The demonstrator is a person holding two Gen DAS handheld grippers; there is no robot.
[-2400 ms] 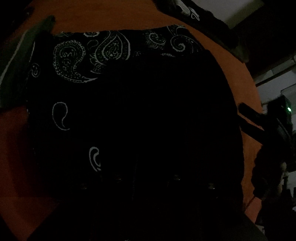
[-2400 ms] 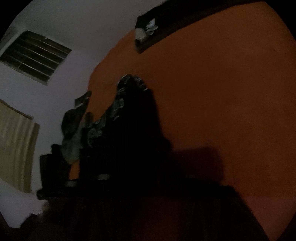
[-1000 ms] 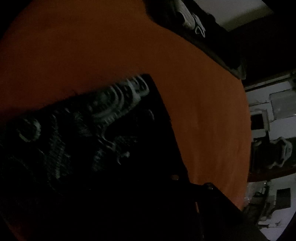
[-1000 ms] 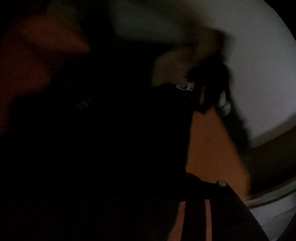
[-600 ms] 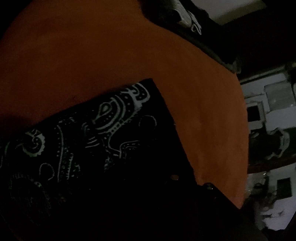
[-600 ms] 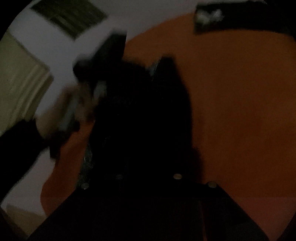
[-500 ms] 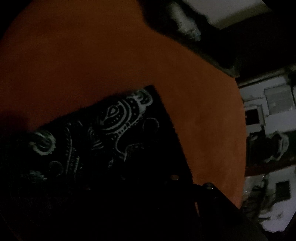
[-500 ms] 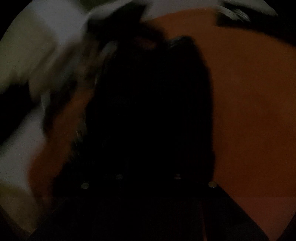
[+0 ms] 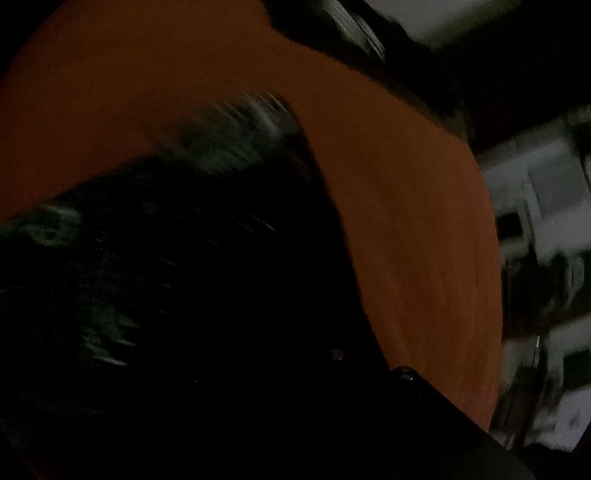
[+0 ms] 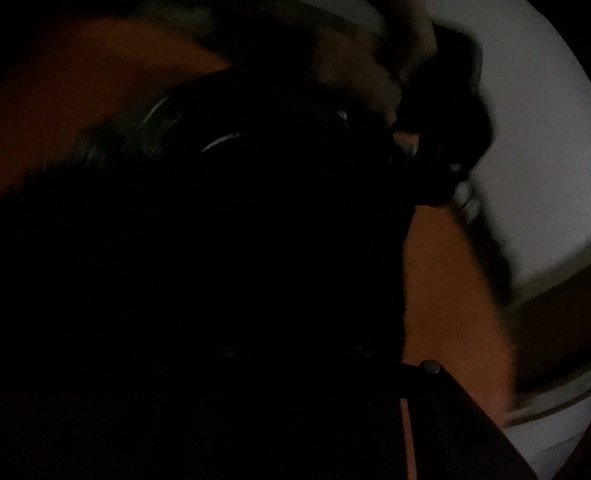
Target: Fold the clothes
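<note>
A black cloth with a white paisley print (image 9: 229,155) lies on the orange table (image 9: 406,221), its patterned corner smeared by motion. It spreads over the dark lower half of the left wrist view, where my left gripper (image 9: 280,295) is shut; its fingers are lost in the dark under the fabric. In the right wrist view the same cloth (image 10: 221,140) fills the left and middle. My right gripper (image 10: 295,277) is buried in that blackness with its jaws opening; what lies between them is hidden.
A dark pile of clothes (image 9: 354,33) sits at the table's far edge. A blurred hand (image 10: 354,74) and a black gripper body (image 10: 450,147) hover beyond the cloth. Bare orange table (image 10: 443,295) shows to the right, with a pale wall (image 10: 535,147) behind.
The right wrist view has rolled and dropped toward the cloth, from the window side to the wall side. In the left view the cloth's printed corner has risen a little and blurred.
</note>
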